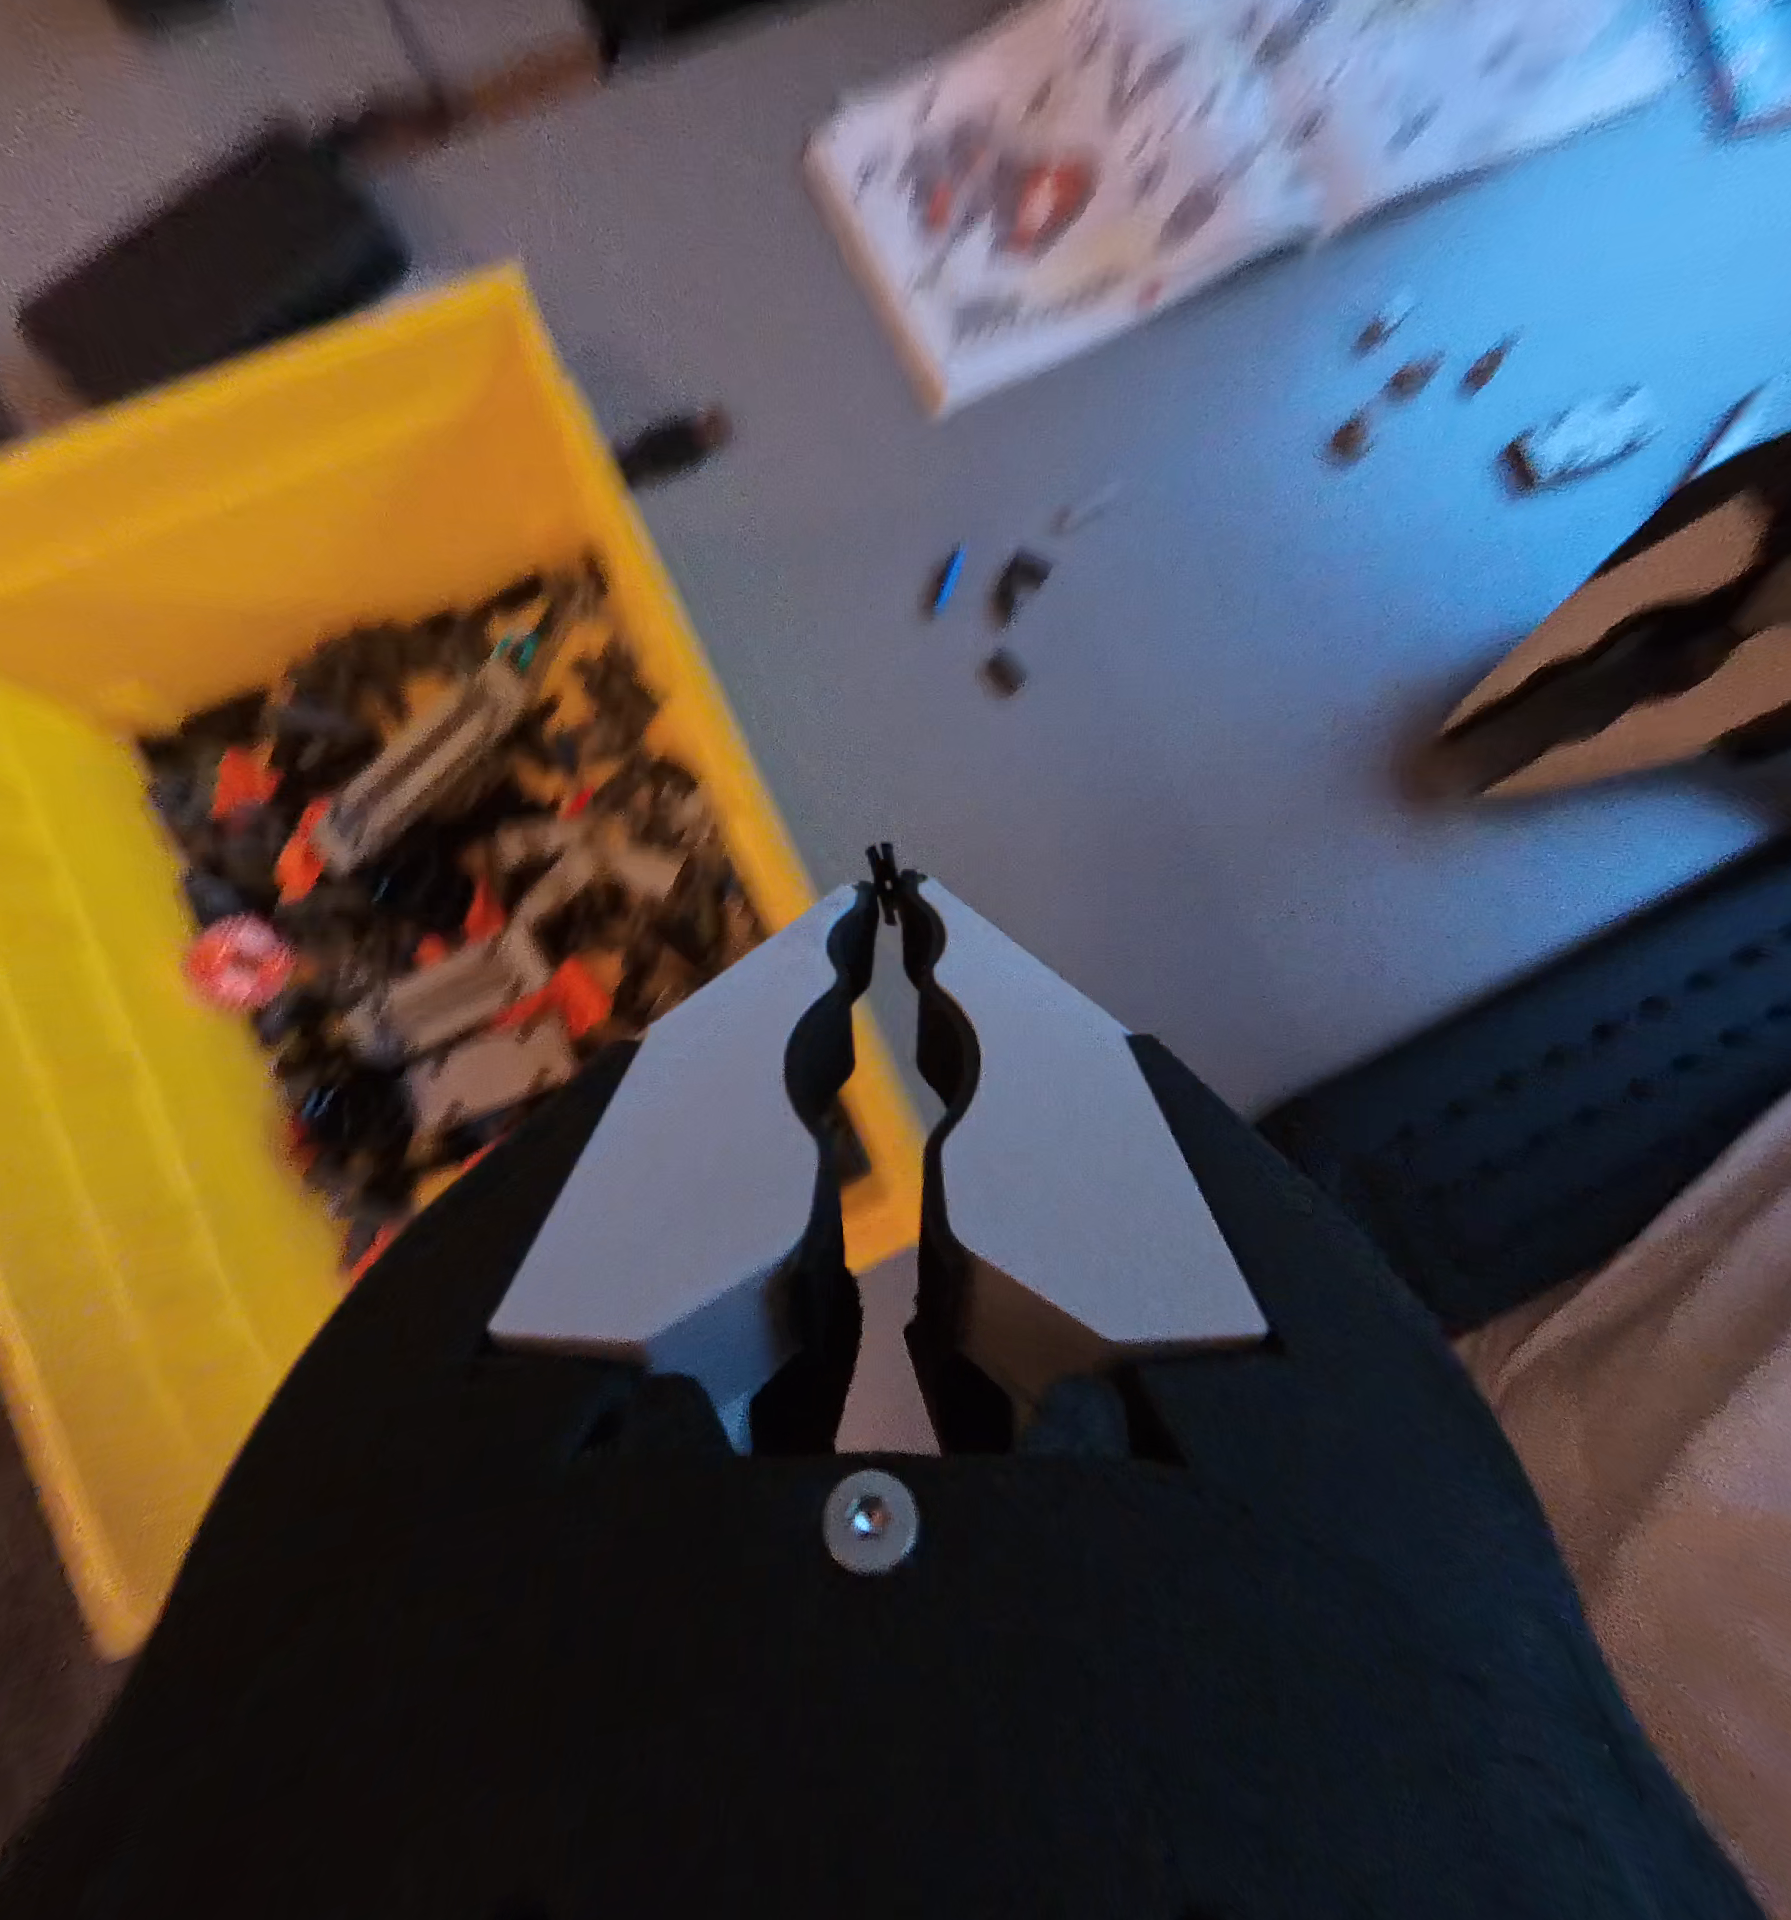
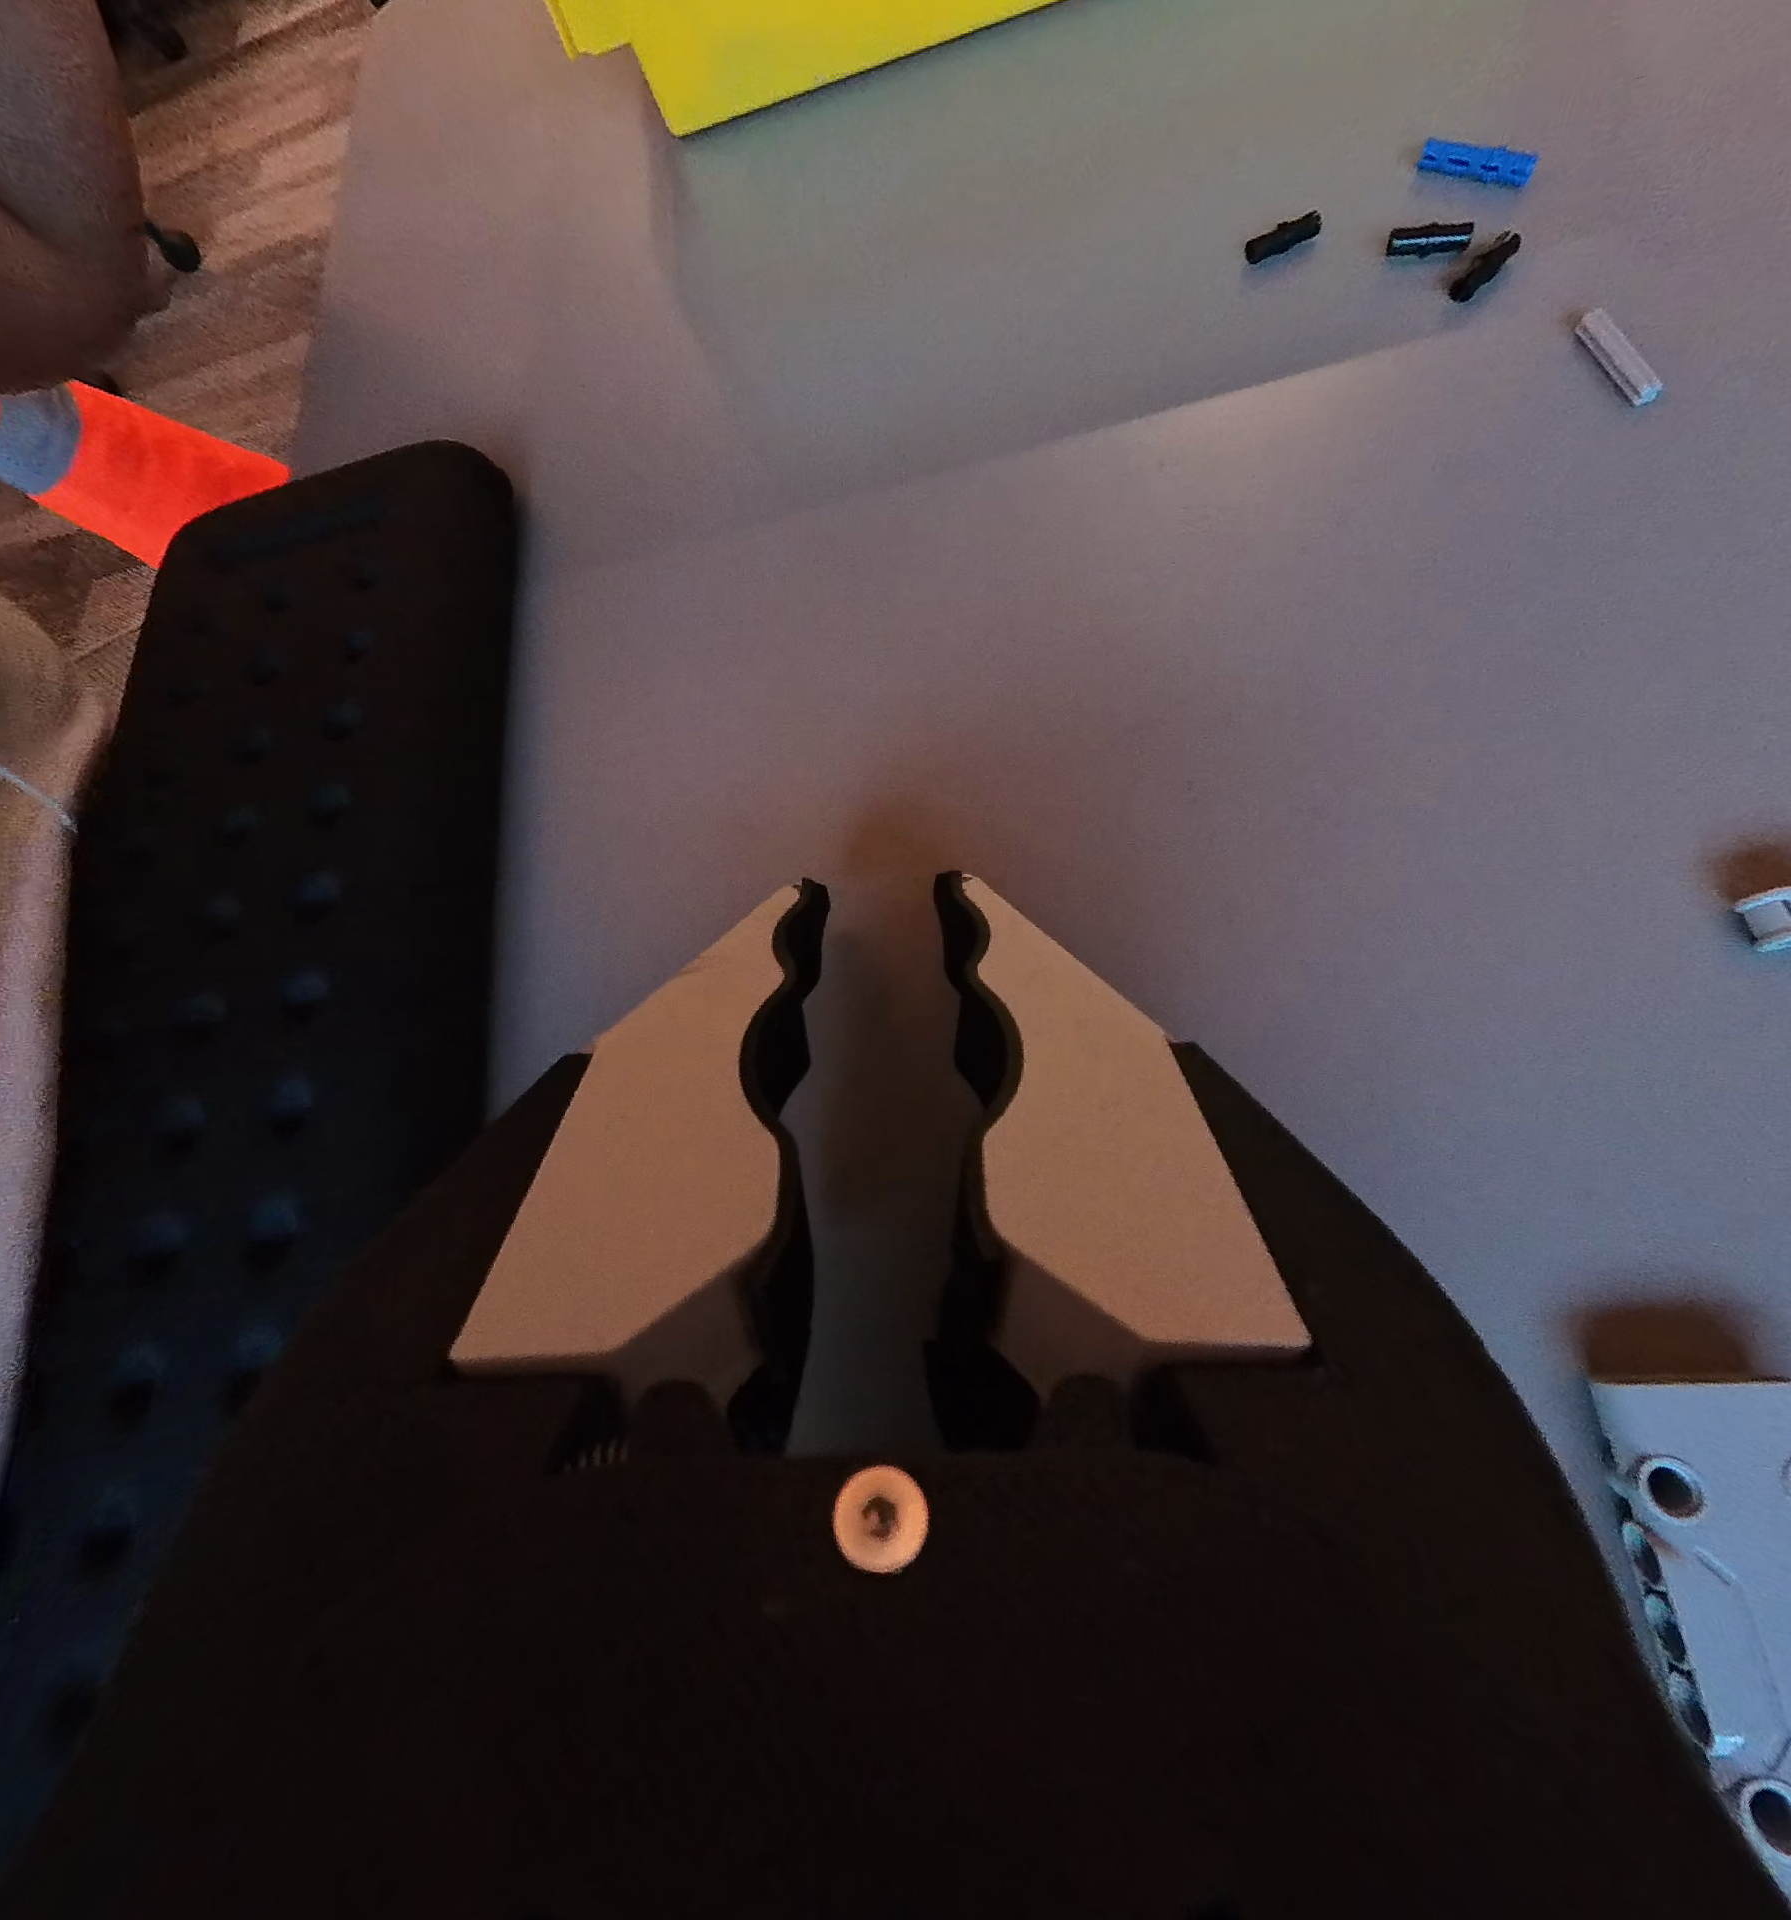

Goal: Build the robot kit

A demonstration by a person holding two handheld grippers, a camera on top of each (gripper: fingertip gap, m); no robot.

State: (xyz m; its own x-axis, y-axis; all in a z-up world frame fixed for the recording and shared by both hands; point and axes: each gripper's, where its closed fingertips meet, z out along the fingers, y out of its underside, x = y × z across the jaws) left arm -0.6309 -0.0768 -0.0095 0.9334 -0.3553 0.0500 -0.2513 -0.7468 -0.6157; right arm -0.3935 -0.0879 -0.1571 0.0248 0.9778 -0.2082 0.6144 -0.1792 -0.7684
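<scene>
1. Small black pin (image 1: 883, 871) sits pinched at the very tips of the left gripper (image 1: 886, 902), whose jaws are closed down onto it, held in the air over the near edge of the yellow bin (image 1: 278, 457).
2. Only the left wrist view shows the inside of that bin: a blurred heap of black, grey and orange building parts (image 1: 434, 862). It also shows an open printed booklet (image 1: 1161, 177) farther back on the grey table (image 1: 1182, 883).
3. Right gripper (image 2: 880, 883) hangs just above bare table with a clear gap between its jaws and nothing in them; the left view shows it farther off at the right edge (image 1: 1442, 758).
4. Only the right wrist view gives sharp detail of the loose parts: a blue piece (image 2: 1477, 163), three black pins (image 2: 1428, 240) close together, a pale grey bar (image 2: 1616, 356), and a grey block with round holes (image 2: 1732, 1579) at the lower right.
5. Both views show the black perforated pad (image 2: 278, 831) at the table edge; only a corner of the bin shows in the right view.
</scene>
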